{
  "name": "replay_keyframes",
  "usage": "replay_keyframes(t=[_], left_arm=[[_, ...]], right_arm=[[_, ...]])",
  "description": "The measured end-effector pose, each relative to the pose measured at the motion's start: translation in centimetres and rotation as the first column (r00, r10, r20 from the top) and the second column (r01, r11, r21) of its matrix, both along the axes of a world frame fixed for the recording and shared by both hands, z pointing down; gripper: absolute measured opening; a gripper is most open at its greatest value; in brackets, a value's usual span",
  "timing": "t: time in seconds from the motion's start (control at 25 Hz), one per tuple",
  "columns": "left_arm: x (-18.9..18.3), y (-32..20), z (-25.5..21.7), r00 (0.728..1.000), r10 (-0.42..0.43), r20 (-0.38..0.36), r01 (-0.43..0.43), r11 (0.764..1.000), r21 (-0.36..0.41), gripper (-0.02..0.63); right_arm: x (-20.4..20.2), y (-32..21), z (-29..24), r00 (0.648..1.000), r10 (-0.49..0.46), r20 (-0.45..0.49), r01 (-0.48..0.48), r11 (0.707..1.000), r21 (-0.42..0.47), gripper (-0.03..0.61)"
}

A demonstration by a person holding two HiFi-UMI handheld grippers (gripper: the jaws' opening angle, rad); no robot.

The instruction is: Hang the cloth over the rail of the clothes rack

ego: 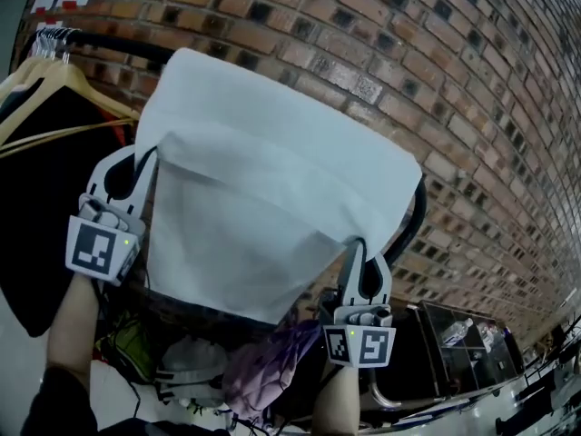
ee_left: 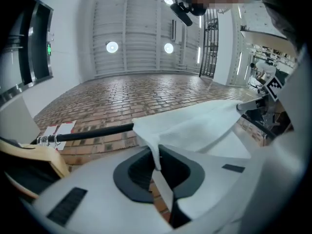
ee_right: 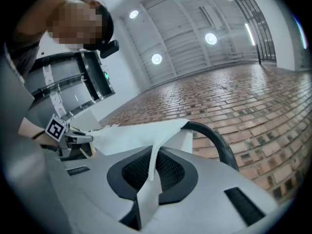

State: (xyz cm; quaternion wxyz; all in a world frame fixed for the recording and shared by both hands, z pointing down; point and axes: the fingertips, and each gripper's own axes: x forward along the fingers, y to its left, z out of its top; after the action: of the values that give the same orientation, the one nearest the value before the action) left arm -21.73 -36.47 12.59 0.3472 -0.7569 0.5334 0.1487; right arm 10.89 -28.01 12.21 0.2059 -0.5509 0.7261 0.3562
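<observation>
Both grippers hold the white cloth [ego: 272, 189] pinched at its two sides. The left gripper [ego: 147, 157] has its jaws closed on the cloth's left edge, with a thin fold of fabric running down between the pads in the left gripper view. The right gripper [ego: 360, 248] is clamped the same way on the right edge (its jaws look all but together, with only the fabric between them).

The cloth lies spread across the black rail [ego: 109, 44] of the clothes rack. It covers the stretch from just right of the wooden hangers [ego: 54, 84] to the rail's right end, where the bar bends downward. One panel stands up beyond the rail and another hangs on the near side towards the person.

By my reading this is the draping step itself: the cloth is over the rail but not yet let go. The next move calls for lowering both sides evenly, so that about as much fabric hangs on each side of the bar, and then opening both sets of jaws together. Letting go unevenly could let the cloth slide off towards the heavier side.
</observation>
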Motion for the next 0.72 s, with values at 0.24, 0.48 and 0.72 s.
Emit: replay_keyframes(t=[0.24, 0.48, 0.72], left_arm=[[1.2, 0.5, 3.5, 0.998, -0.051, -0.023, 0.050, 0.998, -0.041, 0.046], [1.7, 1.2, 6.9, 0.998, -0.068, -0.016, 0.066, 0.992, -0.107, 0.046], [2.1, 2.3, 10.6, 0.997, -0.077, -0.010, 0.074, 0.982, -0.175, 0.046]], right_arm=[[0.2, 0.5, 4.1, 0.995, 0.094, -0.016, -0.095, 0.995, -0.021, 0.029], [0.6, 1.7, 7.2, 0.995, 0.096, -0.028, -0.098, 0.993, -0.064, 0.029], [1.1, 3.1, 10.7, 0.993, 0.116, -0.029, -0.118, 0.988, -0.095, 0.030]])
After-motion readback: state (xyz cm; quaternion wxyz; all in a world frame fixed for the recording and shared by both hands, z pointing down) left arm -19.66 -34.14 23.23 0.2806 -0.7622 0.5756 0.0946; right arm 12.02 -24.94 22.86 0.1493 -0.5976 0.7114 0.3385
